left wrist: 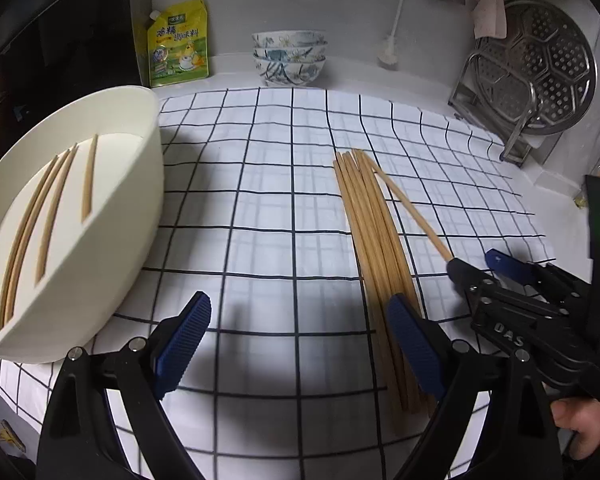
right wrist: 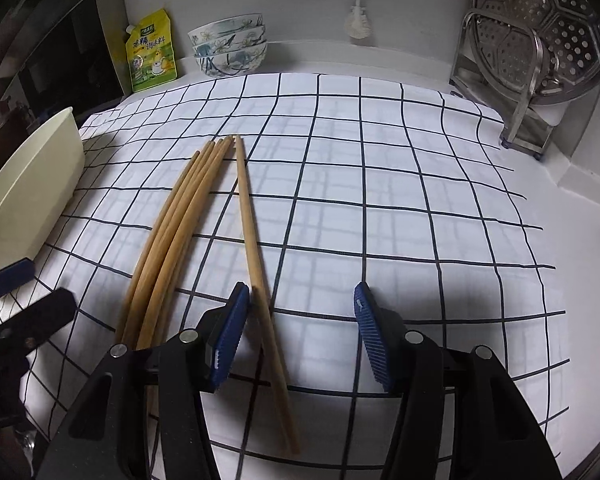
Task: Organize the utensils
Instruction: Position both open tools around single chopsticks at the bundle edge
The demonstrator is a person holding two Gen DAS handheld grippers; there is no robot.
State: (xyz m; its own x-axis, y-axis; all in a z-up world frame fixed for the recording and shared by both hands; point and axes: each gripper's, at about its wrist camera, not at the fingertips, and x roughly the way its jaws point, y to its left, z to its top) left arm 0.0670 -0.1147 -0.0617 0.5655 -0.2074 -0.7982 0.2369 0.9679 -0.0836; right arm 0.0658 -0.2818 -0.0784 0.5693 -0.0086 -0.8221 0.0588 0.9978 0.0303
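A bundle of wooden chopsticks [left wrist: 376, 248] lies on the checked cloth [left wrist: 268, 200]; it also shows in the right wrist view [right wrist: 172, 232]. A cream tray [left wrist: 112, 216] at the left holds several chopsticks [left wrist: 52, 208]. My left gripper [left wrist: 300, 340] is open and empty, between the tray and the bundle. My right gripper [right wrist: 300, 328] is open low over the cloth, with a separated pair of chopsticks [right wrist: 256, 264] lying between its jaws, against the left pad [right wrist: 230, 340]. The right gripper also shows in the left wrist view [left wrist: 480, 268], its tip at that pair's end.
Stacked patterned bowls [left wrist: 290, 58], a yellow pouch [left wrist: 178, 46] and a white brush [left wrist: 390, 52] stand along the back wall. A steel rack with a perforated steamer plate [left wrist: 540, 68] stands at the back right. The tray's side shows at left in the right wrist view [right wrist: 32, 192].
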